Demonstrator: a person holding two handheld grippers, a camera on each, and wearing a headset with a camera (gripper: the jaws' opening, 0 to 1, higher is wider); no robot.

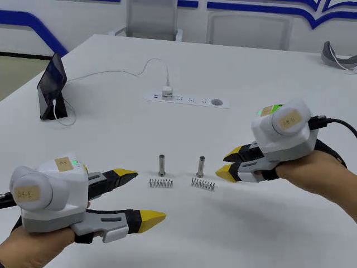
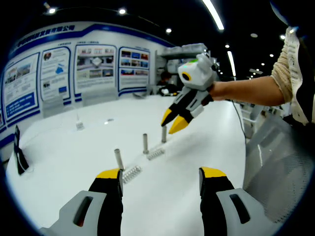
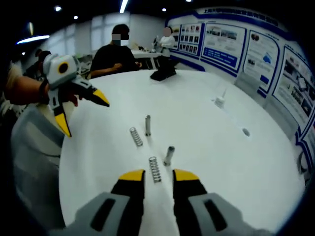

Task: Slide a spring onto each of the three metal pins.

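While the left tool gapes wide, the right tool (barely parted) hovers.

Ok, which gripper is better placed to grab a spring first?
Right, probably. The right gripper has the nearer spring lying straight ahead between its narrowly open jaws. The left gripper is wide open, and its closest spring sits off-centre beside one jaw.

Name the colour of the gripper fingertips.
Yellow, on the left gripper and right gripper; best in the head view.
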